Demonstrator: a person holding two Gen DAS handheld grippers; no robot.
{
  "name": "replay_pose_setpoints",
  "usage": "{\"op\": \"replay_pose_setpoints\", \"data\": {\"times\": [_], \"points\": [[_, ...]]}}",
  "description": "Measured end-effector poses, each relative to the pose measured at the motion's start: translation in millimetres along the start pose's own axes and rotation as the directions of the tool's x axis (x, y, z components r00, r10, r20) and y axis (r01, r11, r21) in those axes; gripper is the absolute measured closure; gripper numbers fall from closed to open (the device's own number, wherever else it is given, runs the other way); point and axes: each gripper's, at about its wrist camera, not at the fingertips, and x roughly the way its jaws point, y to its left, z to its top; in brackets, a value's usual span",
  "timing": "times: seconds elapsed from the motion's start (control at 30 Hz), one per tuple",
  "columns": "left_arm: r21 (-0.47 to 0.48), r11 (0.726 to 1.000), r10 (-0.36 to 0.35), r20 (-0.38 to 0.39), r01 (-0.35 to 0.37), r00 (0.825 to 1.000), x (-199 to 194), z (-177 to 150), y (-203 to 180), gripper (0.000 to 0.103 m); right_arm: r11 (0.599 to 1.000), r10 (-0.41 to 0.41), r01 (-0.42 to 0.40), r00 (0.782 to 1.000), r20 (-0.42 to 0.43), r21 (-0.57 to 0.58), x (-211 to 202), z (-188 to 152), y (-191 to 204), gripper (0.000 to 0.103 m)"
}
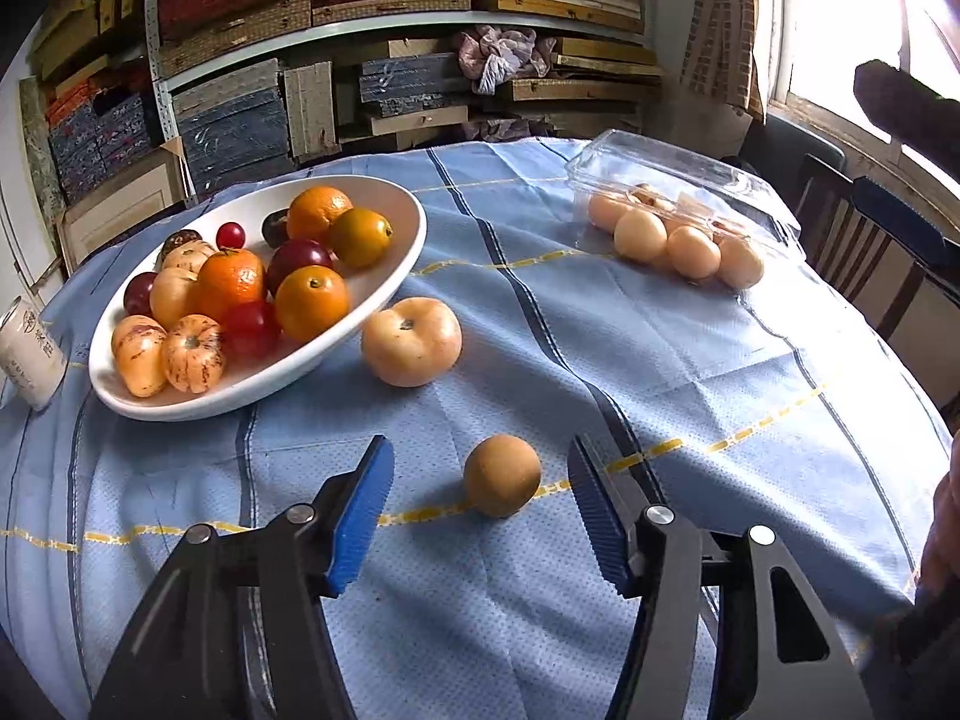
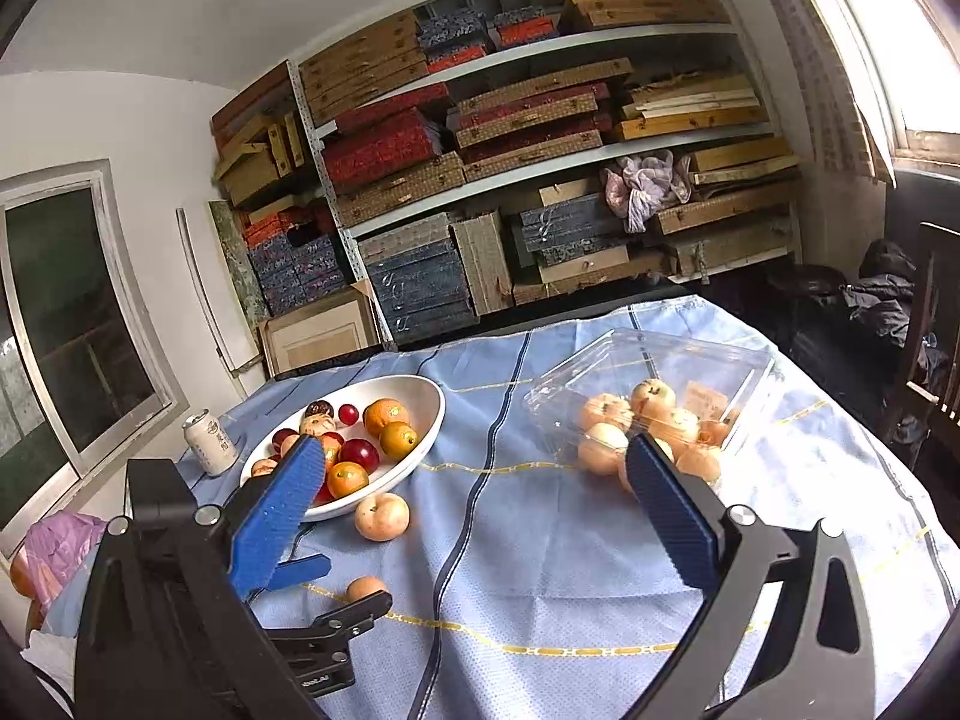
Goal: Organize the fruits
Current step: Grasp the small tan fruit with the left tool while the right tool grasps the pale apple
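Observation:
A small round brown fruit [image 1: 502, 475] lies on the blue tablecloth between the open fingers of my left gripper [image 1: 480, 480], touching neither; it also shows in the right wrist view [image 2: 366, 588], next to the left gripper's tips [image 2: 336, 591]. A pale peach-like fruit [image 1: 411, 341] [image 2: 382, 516] lies beside the white oval bowl [image 1: 384, 294] [image 2: 435, 420], which holds oranges [image 1: 311, 302], red plums and speckled fruits. A clear plastic box [image 1: 672, 180] [image 2: 720, 360] holds several pale fruits [image 1: 639, 234]. My right gripper [image 2: 474, 462] is open and empty, raised above the table.
A white drink can [image 1: 27, 351] [image 2: 210, 443] stands left of the bowl. A pink plastic bag [image 2: 57, 546] lies at the table's left edge. Dark chairs [image 1: 876, 240] stand to the right. Shelves of boxes [image 2: 510, 150] fill the back wall.

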Motion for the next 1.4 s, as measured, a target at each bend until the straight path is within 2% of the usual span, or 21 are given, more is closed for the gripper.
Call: {"op": "replay_pose_setpoints", "data": {"times": [0.03, 0.13, 0.17, 0.23, 0.37, 0.7, 0.77, 0.8, 1.03, 1.13, 1.27, 1.33, 1.4], "points": [[0.002, 1.000, -0.005, 0.000, 0.005, 1.000, 0.2, 0.3, -0.6, 0.053, 1.000, 0.001, -0.001, 1.000, -0.002, -0.001, 0.5, 0.1, 0.5, 0.005], [0.013, 1.000, -0.011, -0.008, 0.011, 1.000, 1.9, 0.3, -3.2, 0.059, 1.000, -0.001, 0.001, 1.000, -0.001, 0.000, 1.0, 0.9, 0.5, 0.005], [0.015, 1.000, -0.014, -0.011, 0.014, 1.000, 2.4, 0.2, -3.3, 0.067, 1.000, -0.001, 0.001, 1.000, -0.001, 0.001, 1.8, 0.2, 0.4, 0.005], [0.013, 1.000, -0.022, -0.019, 0.023, 1.000, 3.7, 0.1, -2.9, 0.072, 1.000, 0.001, -0.001, 1.000, -0.002, 0.004, 1.7, 0.5, 0.2, 0.005], [0.006, 0.999, -0.034, -0.028, 0.034, 0.999, 5.3, -0.3, -1.5, 0.076, 1.000, 0.001, -0.001, 1.000, -0.006, 0.004, 3.1, 0.3, 0.8, 0.005], [0.018, 0.999, -0.043, -0.031, 0.044, 0.999, 6.4, 0.4, -4.2, 0.076, 1.000, 0.002, -0.002, 1.000, -0.005, 0.006, 4.6, -1.1, 1.2, 0.005], [0.025, 0.998, -0.050, -0.056, 0.052, 0.997, 10.4, -0.2, -4.4, 0.076, 1.000, 0.001, -0.001, 1.000, -0.004, 0.006, 3.8, -0.3, 0.0, 0.005], [0.018, 0.998, -0.057, -0.073, 0.058, 0.996, 12.9, 0.1, -3.5, 0.076, 1.000, 0.001, -0.001, 1.000, -0.004, 0.006, 4.5, -1.5, 0.4, 0.005], [-0.019, 0.998, -0.054, -0.059, 0.053, 0.997, 10.7, -0.7, 4.7, 0.076, 1.000, -0.003, 0.003, 1.000, 0.012, 0.004, 4.7, -2.2, -1.3, 0.005], [-0.013, 0.999, -0.034, -0.041, 0.034, 0.999, 6.8, -0.9, 3.3, 0.076, 1.000, -0.007, 0.007, 1.000, 0.003, 0.007, 8.4, -3.9, -3.2, 0.005], [0.039, 0.998, 0.057, 0.014, -0.058, 0.998, -12.1, -4.9, 1.5, 0.076, 1.000, 0.006, -0.005, 0.999, -0.031, 0.015, 14.9, -6.8, -5.8, 0.005], [0.039, 0.995, 0.085, 0.036, -0.087, 0.996, -26.5, -6.8, 10.9, 0.076, 1.000, 0.006, -0.006, 0.999, -0.040, 0.000, 17.8, -9.7, -3.9, 0.005], [0.028, 0.989, 0.146, 0.072, -0.148, 0.987, -51.7, -9.4, 34.9, 0.076, 1.000, 0.006, -0.007, 0.999, -0.045, -0.023, 20.3, -12.3, -0.6, 0.005]]}}
